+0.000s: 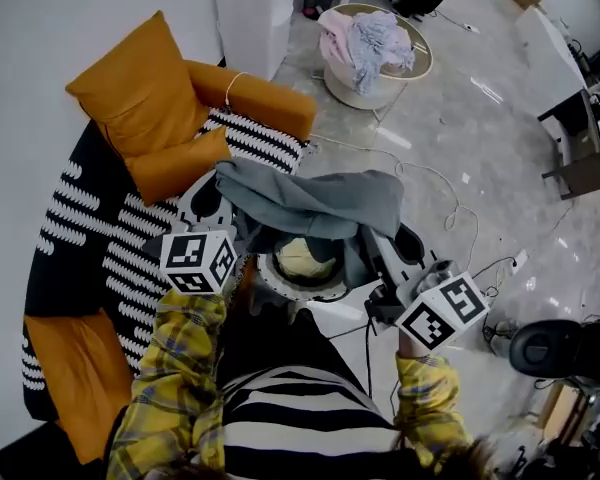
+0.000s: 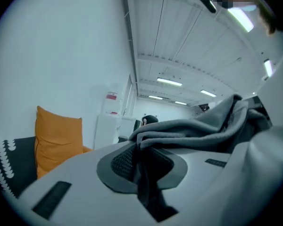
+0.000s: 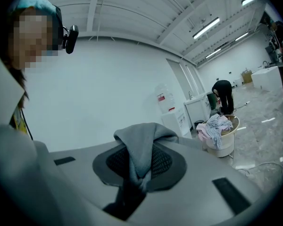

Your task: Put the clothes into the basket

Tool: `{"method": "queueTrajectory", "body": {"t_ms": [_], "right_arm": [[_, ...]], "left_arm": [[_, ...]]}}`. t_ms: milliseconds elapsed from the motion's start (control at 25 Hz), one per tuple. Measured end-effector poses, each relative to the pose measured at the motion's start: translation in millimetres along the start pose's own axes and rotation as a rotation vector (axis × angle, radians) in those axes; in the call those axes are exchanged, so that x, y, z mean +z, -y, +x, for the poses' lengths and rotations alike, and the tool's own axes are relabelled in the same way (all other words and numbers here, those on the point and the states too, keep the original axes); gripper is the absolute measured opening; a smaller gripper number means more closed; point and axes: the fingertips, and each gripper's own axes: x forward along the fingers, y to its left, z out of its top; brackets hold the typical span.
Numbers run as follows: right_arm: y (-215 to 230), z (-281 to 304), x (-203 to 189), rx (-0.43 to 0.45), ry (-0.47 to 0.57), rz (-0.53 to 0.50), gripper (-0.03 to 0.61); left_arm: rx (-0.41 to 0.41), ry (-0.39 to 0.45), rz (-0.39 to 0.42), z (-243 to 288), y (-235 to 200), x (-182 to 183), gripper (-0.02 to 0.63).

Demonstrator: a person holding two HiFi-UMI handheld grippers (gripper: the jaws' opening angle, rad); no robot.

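Note:
A grey garment (image 1: 310,203) hangs stretched between my two grippers in front of me. My left gripper (image 1: 223,180) is shut on its left end, and in the left gripper view the cloth (image 2: 198,126) runs out of the closed jaws (image 2: 141,166) toward the right. My right gripper (image 1: 368,223) is shut on the other end, where a fold of the cloth (image 3: 141,145) bunches up between the pads (image 3: 137,171). The round pale basket (image 1: 420,63) stands far ahead on the floor, with pink and blue-grey clothes heaped in it. It also shows in the right gripper view (image 3: 225,145).
A dark sofa with orange cushions (image 1: 145,93) and a black-and-white patterned throw (image 1: 100,228) lies at the left. A white cabinet (image 1: 255,8) stands beside it. Cables (image 1: 450,208) trail over the grey floor. A person in black (image 3: 224,95) bends behind the basket. Desks (image 1: 580,138) stand at right.

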Motion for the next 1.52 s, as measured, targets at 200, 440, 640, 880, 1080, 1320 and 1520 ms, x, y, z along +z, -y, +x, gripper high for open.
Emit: {"method": "queueTrajectory", "body": {"t_ms": [200,440,640,880,1080,1320,1520], "right_arm": [[5.0,-13.3,10.5,-0.039,0.063,0.012,0.071],[12.0,-36.4,29.8,-0.113,0.148,0.002,0.071],[20.7,-64.5,43.9,-0.181,0.208,-0.017,0.071],[31.4,-85.8,40.7,-0.237,0.214,-0.025,0.071],[47.6,-93.7,14.7,-0.268,0.169,0.001,0.072],[66.8,-93.3,-27.9,-0.296,0.079,0.048,0.072],[76.7,-88.9,-68.0,-0.300,-0.014,0.090,0.072]], "left_arm": [[-0.185,0.082,-0.054,4.9,49.4,66.2,0.043],[-0.407,0.108,-0.062,5.9,118.8,109.1,0.043],[-0.543,0.130,-0.041,2.4,170.4,130.4,0.043],[-0.622,0.109,-0.024,2.4,207.1,123.1,0.043],[-0.630,0.036,-0.017,4.6,216.6,87.5,0.043],[-0.626,-0.084,-0.029,7.4,213.9,33.1,0.043],[-0.599,-0.182,-0.015,6.7,204.2,-13.8,0.043]]}}
